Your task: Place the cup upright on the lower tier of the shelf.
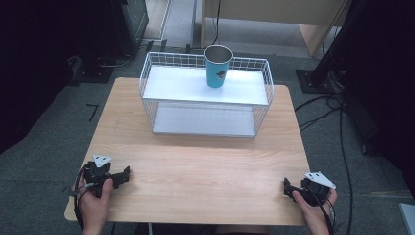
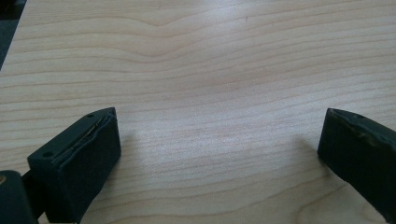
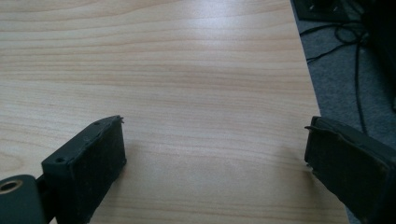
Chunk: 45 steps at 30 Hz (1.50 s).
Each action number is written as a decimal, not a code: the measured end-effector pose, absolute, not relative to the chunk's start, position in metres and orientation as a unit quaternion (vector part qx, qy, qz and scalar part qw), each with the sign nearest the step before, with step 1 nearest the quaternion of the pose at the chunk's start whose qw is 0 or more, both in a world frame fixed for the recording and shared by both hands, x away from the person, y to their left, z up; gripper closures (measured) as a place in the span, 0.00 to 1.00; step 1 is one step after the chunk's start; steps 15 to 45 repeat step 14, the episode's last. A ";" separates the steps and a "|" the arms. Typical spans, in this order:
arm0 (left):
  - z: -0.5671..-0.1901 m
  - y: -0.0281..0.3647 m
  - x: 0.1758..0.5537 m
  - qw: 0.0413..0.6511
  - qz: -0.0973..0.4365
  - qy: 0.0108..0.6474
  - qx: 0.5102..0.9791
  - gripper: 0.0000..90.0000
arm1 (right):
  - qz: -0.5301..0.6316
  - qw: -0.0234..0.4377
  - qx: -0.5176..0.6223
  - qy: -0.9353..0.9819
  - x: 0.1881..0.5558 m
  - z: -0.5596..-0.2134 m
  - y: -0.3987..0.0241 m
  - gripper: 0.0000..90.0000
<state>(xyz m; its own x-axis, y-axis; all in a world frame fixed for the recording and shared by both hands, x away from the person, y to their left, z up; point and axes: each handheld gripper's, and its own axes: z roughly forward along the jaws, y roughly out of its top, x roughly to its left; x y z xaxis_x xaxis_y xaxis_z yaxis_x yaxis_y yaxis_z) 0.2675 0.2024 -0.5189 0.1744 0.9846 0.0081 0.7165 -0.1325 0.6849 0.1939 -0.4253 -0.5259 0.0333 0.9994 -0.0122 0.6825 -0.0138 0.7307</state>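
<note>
Forearms cut off by the bottom edge in the high view; just the hands and a bit of wrist visible. Right gripper (image 1: 288, 187) is mostly covered by its hand there, so jaw gap is unreadable from above. In the left gripper view the right-side jaw runs off the frame edge, and the left-side one is clipped at the bottom. Same in the right gripper view. Print on the blue cup (image 1: 217, 66) is too small to make out, and the cup blocks part of the wire basket's (image 1: 147, 73) back wall. Both top corners of the high view are too dark to read.
</note>
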 end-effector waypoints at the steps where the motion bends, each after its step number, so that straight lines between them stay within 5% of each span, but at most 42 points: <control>1: -0.519 0.202 0.268 0.280 0.239 0.596 0.713 0.00 | 0.275 0.285 0.659 0.639 0.194 -0.526 -0.426 0.05; 45: -0.519 0.202 0.268 0.280 0.239 0.596 0.713 0.00 | 0.289 0.265 0.645 0.656 0.194 -0.526 -0.426 0.05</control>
